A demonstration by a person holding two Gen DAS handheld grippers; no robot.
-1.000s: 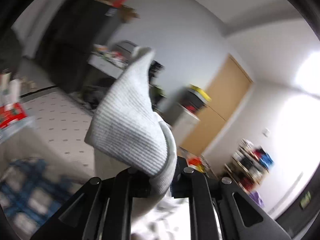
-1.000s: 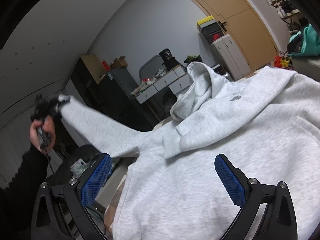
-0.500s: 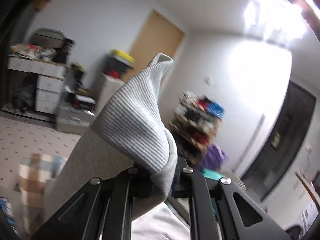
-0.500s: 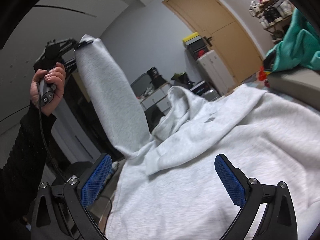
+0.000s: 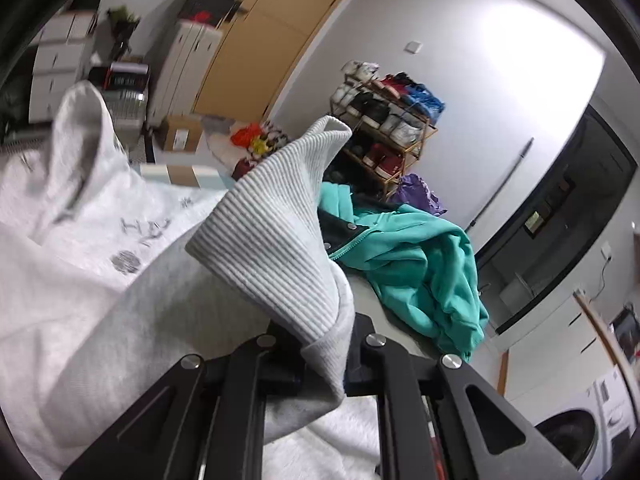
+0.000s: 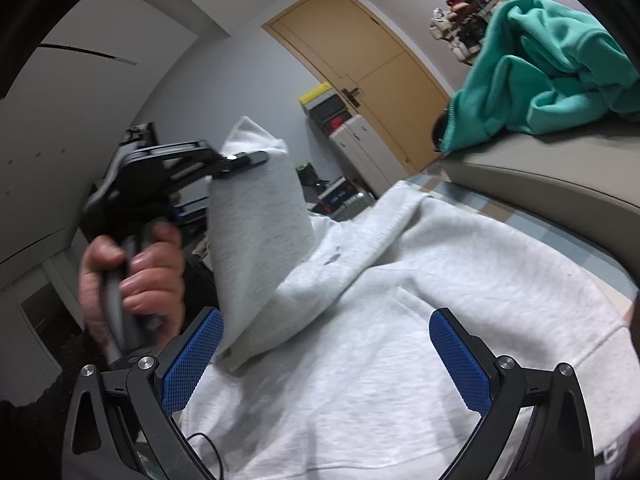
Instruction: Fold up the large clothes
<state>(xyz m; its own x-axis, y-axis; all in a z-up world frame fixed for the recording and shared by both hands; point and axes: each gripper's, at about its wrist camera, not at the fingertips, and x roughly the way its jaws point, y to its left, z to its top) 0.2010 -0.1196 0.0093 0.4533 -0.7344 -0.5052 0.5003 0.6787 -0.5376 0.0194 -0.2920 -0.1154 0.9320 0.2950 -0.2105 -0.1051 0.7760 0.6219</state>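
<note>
1. Up above the gray hoodie (image 6: 420,272): left gripper (image 6: 256,159), jaws pinched tight on the ribbed sleeve cuff (image 5: 276,232).
2. Low over the hoodie's body: right gripper (image 6: 326,360), jaws wide apart, holding nothing.
3. Beside the hoodie: teal jacket (image 6: 548,80).

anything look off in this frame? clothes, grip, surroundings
Nothing damaged or spilled. The grey hoodie lies spread out; the left gripper is shut on its ribbed sleeve cuff, mid-fold. The only untidy thing is the teal jacket, crumpled in a heap beyond it. The right gripper is open and holds nothing.
</note>
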